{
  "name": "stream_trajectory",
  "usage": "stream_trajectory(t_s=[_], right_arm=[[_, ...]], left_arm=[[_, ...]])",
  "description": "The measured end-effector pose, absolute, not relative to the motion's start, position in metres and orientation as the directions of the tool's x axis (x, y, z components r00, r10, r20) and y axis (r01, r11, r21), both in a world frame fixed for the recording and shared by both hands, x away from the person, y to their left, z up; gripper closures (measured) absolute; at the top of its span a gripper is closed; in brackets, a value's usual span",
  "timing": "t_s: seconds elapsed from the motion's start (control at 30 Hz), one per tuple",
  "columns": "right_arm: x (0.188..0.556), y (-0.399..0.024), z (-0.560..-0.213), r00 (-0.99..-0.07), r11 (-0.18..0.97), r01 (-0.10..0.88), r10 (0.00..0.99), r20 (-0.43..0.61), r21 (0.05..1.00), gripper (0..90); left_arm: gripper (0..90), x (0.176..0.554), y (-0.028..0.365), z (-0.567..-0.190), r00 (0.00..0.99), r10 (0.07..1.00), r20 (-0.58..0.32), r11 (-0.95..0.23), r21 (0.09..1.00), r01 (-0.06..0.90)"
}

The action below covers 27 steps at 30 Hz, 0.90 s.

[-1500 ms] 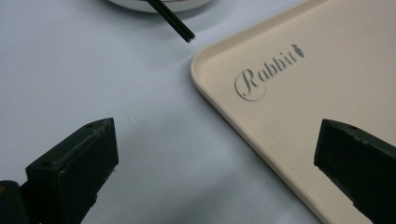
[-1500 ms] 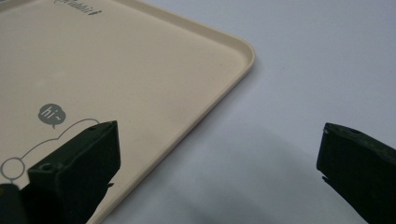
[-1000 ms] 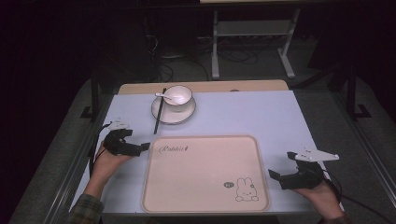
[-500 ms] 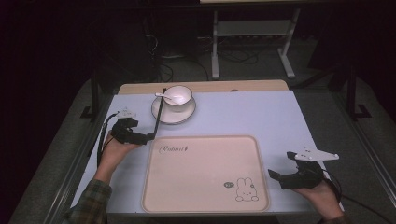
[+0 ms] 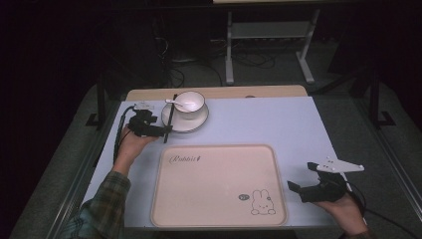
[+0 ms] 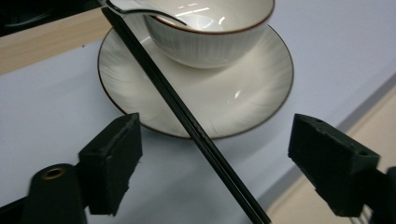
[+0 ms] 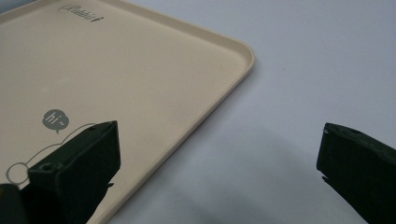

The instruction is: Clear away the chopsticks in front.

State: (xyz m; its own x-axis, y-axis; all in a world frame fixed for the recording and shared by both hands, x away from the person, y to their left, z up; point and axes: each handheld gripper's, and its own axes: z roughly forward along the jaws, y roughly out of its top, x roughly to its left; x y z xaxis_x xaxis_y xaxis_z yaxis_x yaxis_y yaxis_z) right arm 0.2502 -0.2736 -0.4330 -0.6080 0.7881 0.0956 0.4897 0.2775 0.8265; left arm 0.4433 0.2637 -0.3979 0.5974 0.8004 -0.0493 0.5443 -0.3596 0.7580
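Left gripper [image 5: 166, 130] at black chopsticks [image 6: 187, 116]: jaws apart, just been closing, pair between them, pads not yet pressing. Chopsticks leaning on rim of saucer [image 6: 261, 100], lower ends on table [image 5: 278, 119], upper ends beside bowl [image 5: 189, 102] with spoon [image 5: 175, 102]. Likely light, stiff, thin, smooth; prone to roll or scissor apart. Best hold: mid-length, both sticks together, below saucer rim. Ceramic fragile; avoid knocking. Right gripper [image 5: 297, 189] beside tray [image 5: 209, 209], jaws apart, empty.

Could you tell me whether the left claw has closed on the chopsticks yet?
Not yet: the left claw is open, closing, with the chopsticks untouched between its pads.
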Motion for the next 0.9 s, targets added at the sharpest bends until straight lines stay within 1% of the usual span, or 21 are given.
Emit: stream_trajectory(t_s=[0.1,0.13,0.17,0.2,0.23,0.3,0.33,0.37,0.4,0.5,0.53,0.57,0.83,0.9], right_arm=[[0.250,-0.274,-0.433,-0.609,0.277,0.489,0.788,0.097,0.827,0.0],[0.250,-0.274,-0.433,-0.609,0.277,0.489,0.788,0.097,0.827,0.0],[0.250,-0.274,-0.433,-0.610,0.277,0.489,0.787,0.096,0.827,0.0],[0.250,-0.274,-0.433,-0.610,0.277,0.489,0.787,0.096,0.827,0.0],[0.250,-0.274,-0.433,-0.610,0.277,0.489,0.786,0.097,0.827,0.0],[0.250,-0.274,-0.433,-0.611,0.277,0.488,0.786,0.098,0.828,0.0],[0.249,-0.274,-0.433,-0.611,0.276,0.489,0.786,0.099,0.827,0.0],[0.249,-0.274,-0.433,-0.611,0.275,0.489,0.786,0.100,0.828,0.0],[0.249,-0.274,-0.433,-0.611,0.275,0.489,0.786,0.100,0.828,0.0],[0.249,-0.275,-0.433,-0.610,0.273,0.490,0.786,0.102,0.828,0.0],[0.249,-0.275,-0.433,-0.610,0.272,0.491,0.785,0.103,0.828,0.0],[0.249,-0.275,-0.433,-0.610,0.272,0.491,0.785,0.103,0.828,0.0],[0.247,-0.276,-0.433,-0.610,0.267,0.490,0.785,0.108,0.830,0.0],[0.247,-0.276,-0.433,-0.610,0.266,0.490,0.785,0.109,0.830,0.0]], left_arm=[[23.5,0.449,0.261,-0.399,0.590,0.806,-0.042,-0.361,0.755,0.547],[23.5,0.451,0.260,-0.399,0.585,0.810,-0.039,-0.359,0.755,0.548],[27.7,0.457,0.257,-0.402,0.569,0.821,-0.032,-0.360,0.746,0.560],[30.0,0.457,0.257,-0.402,0.569,0.821,-0.032,-0.360,0.746,0.560],[30.0,0.459,0.256,-0.403,0.565,0.825,-0.025,-0.362,0.743,0.563],[35.9,0.462,0.253,-0.404,0.555,0.831,-0.017,-0.361,0.744,0.562],[40.6,0.466,0.250,-0.406,0.550,0.835,-0.008,-0.366,0.737,0.568],[42.7,0.466,0.250,-0.406,0.550,0.835,-0.008,-0.366,0.737,0.568],[42.7,0.468,0.248,-0.407,0.543,0.840,0.005,-0.371,0.734,0.568],[50.1,0.472,0.246,-0.411,0.534,0.846,0.008,-0.371,0.728,0.577],[54.2,0.473,0.245,-0.413,0.529,0.848,0.006,-0.371,0.720,0.586],[54.2,0.474,0.245,-0.414,0.528,0.849,0.010,-0.376,0.714,0.591],[64.9,0.478,0.239,-0.418,0.513,0.858,0.030,-0.386,0.696,0.605],[66.1,0.480,0.238,-0.419,0.508,0.860,0.040,-0.391,0.691,0.608]])
